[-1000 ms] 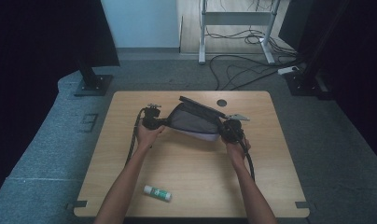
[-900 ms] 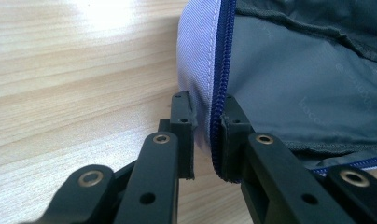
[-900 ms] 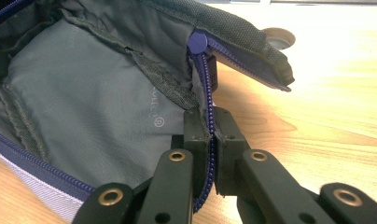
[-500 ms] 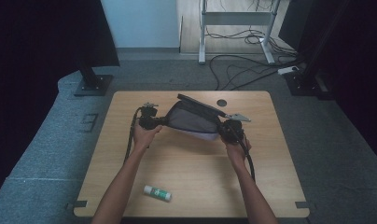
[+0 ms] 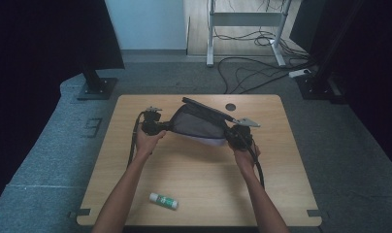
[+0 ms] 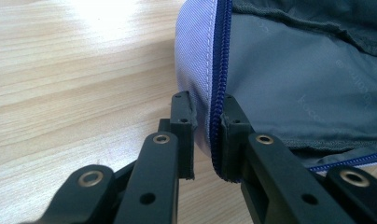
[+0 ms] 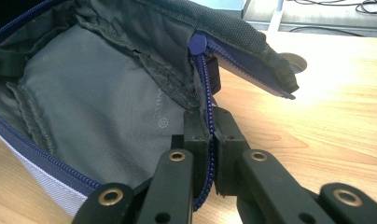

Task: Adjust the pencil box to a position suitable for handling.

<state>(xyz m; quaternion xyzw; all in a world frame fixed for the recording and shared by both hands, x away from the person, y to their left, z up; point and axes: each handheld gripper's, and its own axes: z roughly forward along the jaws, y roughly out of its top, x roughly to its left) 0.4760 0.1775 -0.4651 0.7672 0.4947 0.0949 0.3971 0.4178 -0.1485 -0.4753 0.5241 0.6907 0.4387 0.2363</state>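
The pencil case (image 5: 199, 125) looks soft and light: its thin grey fabric folds and sags between the two holds, so I judge that it will bend easily and not keep its shape alone. The zipper edge (image 7: 206, 116), with its blue teeth and seam, seems the firmest place to grip, because the smooth lining could slip.

The case is near the far middle of the wooden table (image 5: 281, 184), with its mouth unzipped and stretched open between the two grippers. The left gripper (image 6: 206, 135) is clamped on the zipper edge at one end; the pale outer fabric passes between its jaws, which stay a little apart around it. The right gripper (image 7: 210, 140) pinches the zipper edge at the other end, jaws nearly together, just below the round blue zipper pull (image 7: 197, 45). A glue stick (image 5: 163, 200) lies well apart, near the person's edge of the table.
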